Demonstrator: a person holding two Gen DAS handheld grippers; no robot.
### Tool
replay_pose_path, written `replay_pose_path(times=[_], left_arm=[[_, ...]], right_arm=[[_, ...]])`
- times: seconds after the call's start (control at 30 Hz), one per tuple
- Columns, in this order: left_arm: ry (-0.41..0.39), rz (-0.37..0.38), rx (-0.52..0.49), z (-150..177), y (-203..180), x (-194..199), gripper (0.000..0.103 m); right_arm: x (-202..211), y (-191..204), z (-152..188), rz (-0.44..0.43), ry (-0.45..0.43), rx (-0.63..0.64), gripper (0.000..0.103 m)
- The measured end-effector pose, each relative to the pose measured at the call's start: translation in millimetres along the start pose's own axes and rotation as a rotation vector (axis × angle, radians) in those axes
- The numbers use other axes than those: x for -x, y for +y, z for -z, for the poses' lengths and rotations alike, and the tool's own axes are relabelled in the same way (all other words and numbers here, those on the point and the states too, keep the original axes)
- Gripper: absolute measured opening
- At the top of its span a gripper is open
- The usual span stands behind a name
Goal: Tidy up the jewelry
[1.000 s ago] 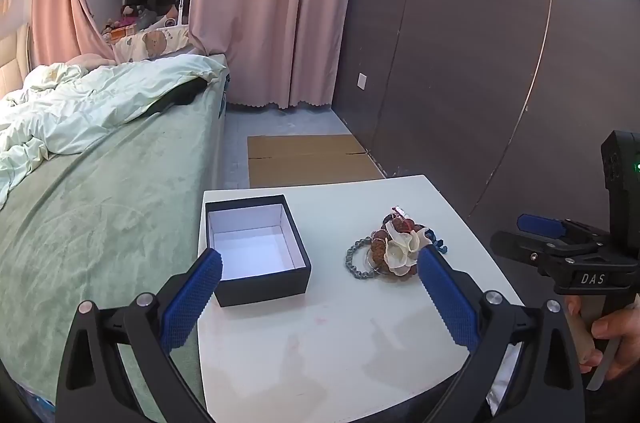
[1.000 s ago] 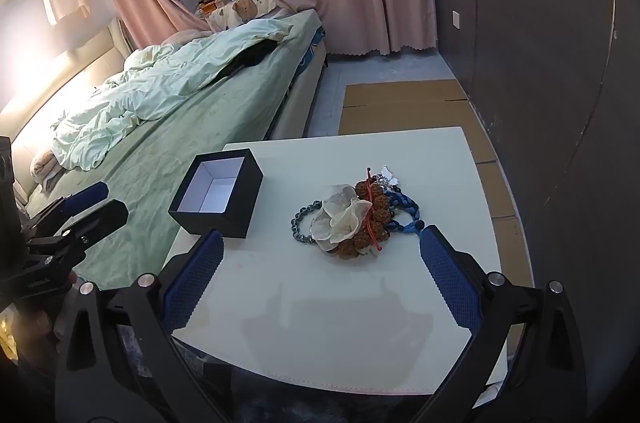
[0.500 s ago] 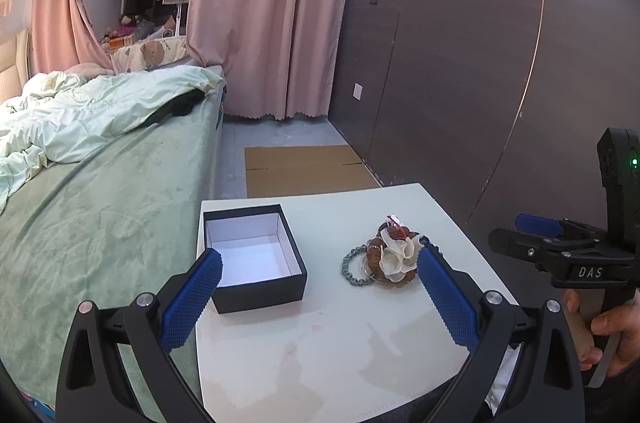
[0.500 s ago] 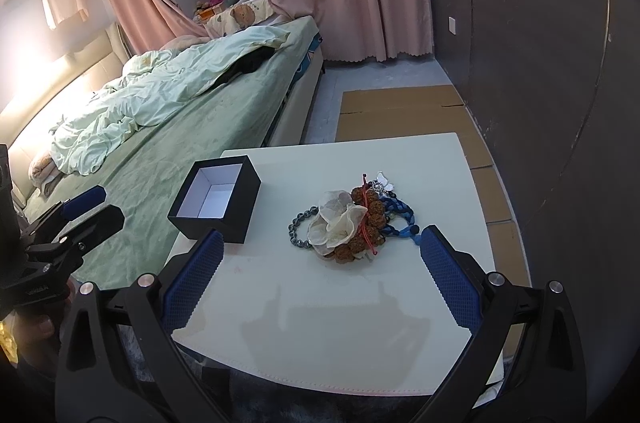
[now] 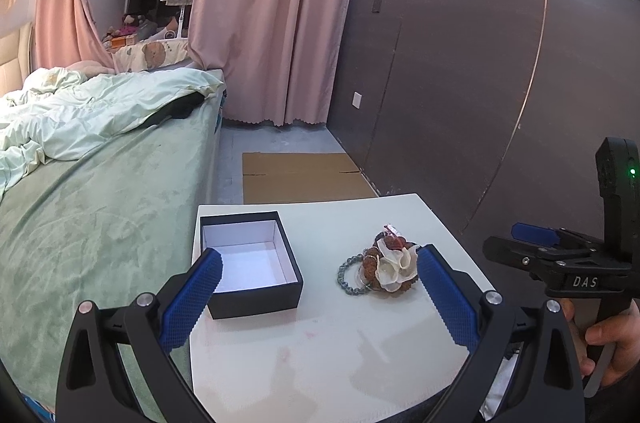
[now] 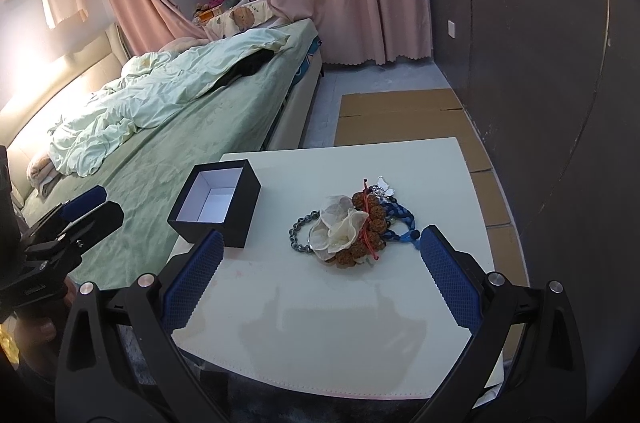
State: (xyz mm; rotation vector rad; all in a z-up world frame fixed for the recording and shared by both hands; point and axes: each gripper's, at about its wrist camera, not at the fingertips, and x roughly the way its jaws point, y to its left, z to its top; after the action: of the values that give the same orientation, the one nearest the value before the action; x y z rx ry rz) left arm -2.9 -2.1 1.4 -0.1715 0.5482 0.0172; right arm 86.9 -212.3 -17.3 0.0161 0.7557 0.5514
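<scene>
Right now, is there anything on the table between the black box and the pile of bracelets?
Nothing. In the right wrist view, only bare white table lies between the open black cardboard box and the tangled heap of beaded bracelets.

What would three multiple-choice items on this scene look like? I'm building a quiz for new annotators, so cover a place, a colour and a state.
1. Where does the jewelry pile lie?
A. On the white table, right of the box, apart from it
B. Inside the box
C. On the bed

2. What colour is the inside of the black box?
A. Red
B. White
C. Green

3. How do the two grippers stand?
A. Both shut on bracelets
B. Left open, right shut on the box
C. Both open and holding nothing

Answers:
1 A: the pile sits on the tabletop with bare white surface between it and the box.
2 B: the box's walls and floor show white, with nothing in it.
3 C: the left gripper and the right gripper each show blue pads spread wide with nothing between them.
</scene>
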Motion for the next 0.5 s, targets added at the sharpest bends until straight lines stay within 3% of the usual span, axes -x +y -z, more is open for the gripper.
replay_pose_path(times=[0.5], left_arm=[[0.006, 0.001, -0.002, 2.2, 0.3, -6.3, 0.095]], right_arm=[[-9.9, 6.4, -1.5, -0.008, 0.006, 0.008, 0.098]])
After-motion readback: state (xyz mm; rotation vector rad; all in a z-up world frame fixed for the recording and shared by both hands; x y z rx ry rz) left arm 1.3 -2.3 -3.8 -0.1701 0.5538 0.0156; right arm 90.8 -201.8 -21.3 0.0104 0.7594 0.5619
